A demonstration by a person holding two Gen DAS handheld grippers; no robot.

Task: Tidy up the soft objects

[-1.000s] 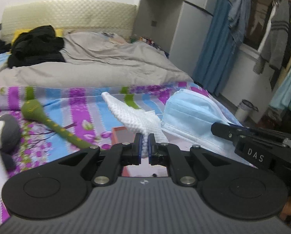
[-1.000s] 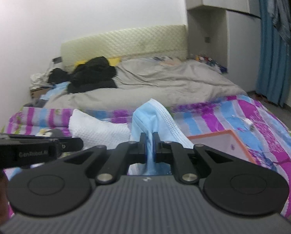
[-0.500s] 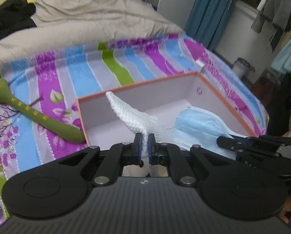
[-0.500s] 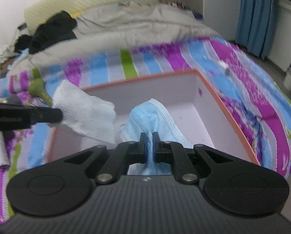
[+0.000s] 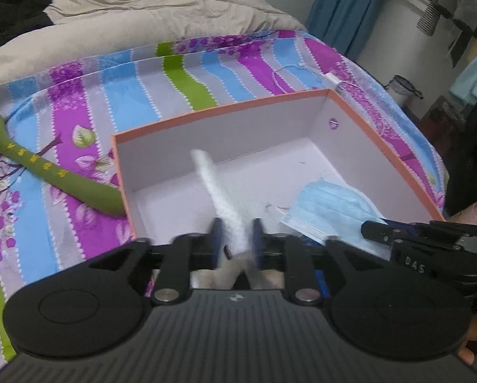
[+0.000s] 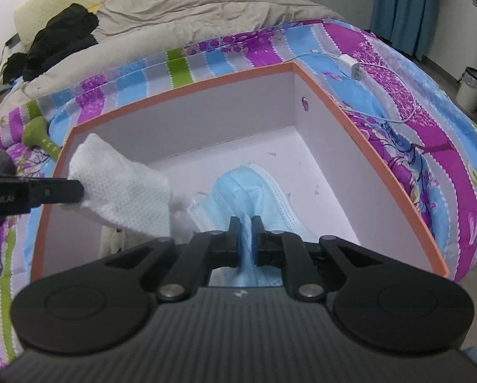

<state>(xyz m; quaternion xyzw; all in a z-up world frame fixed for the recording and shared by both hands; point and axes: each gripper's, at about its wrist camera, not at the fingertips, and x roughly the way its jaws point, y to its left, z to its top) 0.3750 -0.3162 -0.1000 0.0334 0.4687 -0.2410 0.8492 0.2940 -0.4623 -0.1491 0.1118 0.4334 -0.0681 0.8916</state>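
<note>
An orange-rimmed white box (image 5: pixel 222 108) (image 6: pixel 180 91) lies open on the striped bedspread. Over its near left part my left gripper (image 5: pixel 236 229) (image 6: pixel 46 193) has its jaws opening; the white textured cloth (image 5: pixel 206 172) (image 6: pixel 120 188) stands between the pads, with gaps on both sides. My right gripper (image 6: pixel 244 223) (image 5: pixel 398 229) is low in the box's near right part. Its jaws are starting to open, but the blue face mask (image 6: pixel 254 188) (image 5: pixel 331 210) still fills the narrow gap between the pads. The mask's far end rests on the box floor.
A green plush toy (image 5: pixel 56 172) (image 6: pixel 35 131) lies against the box's left wall. A white charger with its cable (image 6: pixel 350 63) sits on the bedspread behind the box's far right corner. Grey duvet (image 5: pixel 142 9) and black clothes (image 6: pixel 62 35) cover the far bed.
Both grippers came down from above the bed into the box with the cloth and the mask. The left jaws have since parted from the cloth; the right jaws have widened slightly.
</note>
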